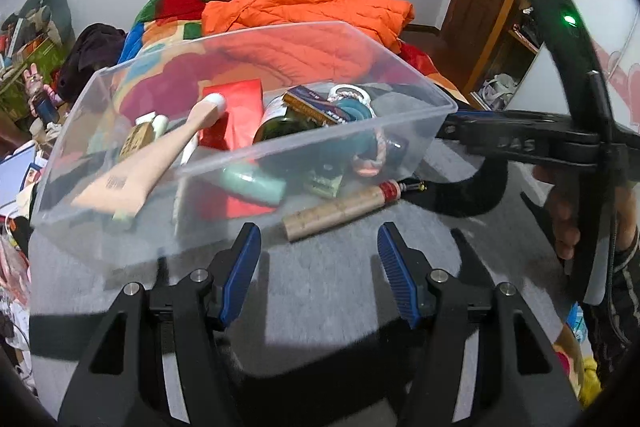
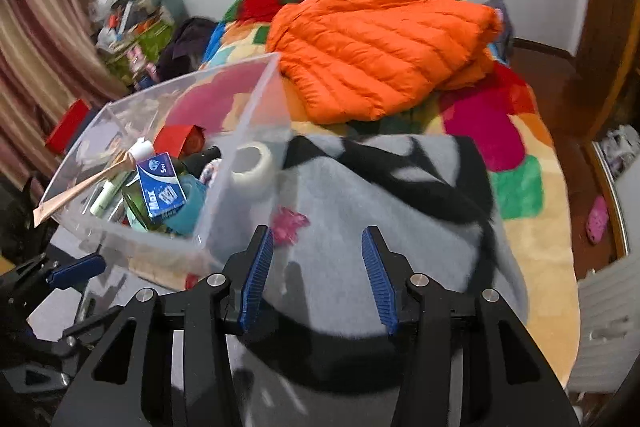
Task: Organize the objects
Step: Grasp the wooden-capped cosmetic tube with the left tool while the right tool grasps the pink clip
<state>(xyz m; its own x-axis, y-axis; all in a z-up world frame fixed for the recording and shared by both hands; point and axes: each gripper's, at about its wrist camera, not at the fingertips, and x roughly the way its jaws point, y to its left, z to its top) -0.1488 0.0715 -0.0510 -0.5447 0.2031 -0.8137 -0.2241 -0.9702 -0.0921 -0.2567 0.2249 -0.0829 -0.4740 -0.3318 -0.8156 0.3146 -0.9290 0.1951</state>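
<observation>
A clear plastic bin (image 1: 280,147) sits on a grey blanket (image 1: 328,291) on the bed. It holds a peach tube (image 1: 160,155), a red packet (image 1: 236,115), a green bottle (image 1: 280,127), a blue box (image 2: 162,185), a tape roll (image 2: 254,163) and more. A tan tube with a red cap (image 1: 340,213) lies outside the bin's near wall. My left gripper (image 1: 316,267) is open and empty just in front of the bin. My right gripper (image 2: 318,275) is open and empty at the bin's (image 2: 248,131) right corner; it also shows in the left wrist view (image 1: 520,143). A pink clip (image 2: 288,223) lies before it.
An orange puffer jacket (image 2: 380,59) lies on a multicoloured quilt (image 2: 516,147) behind the bin. Clutter is piled at the far left (image 2: 132,23). A wooden shelf unit (image 1: 516,27) stands at the right. A pink slipper (image 2: 598,217) lies on the floor.
</observation>
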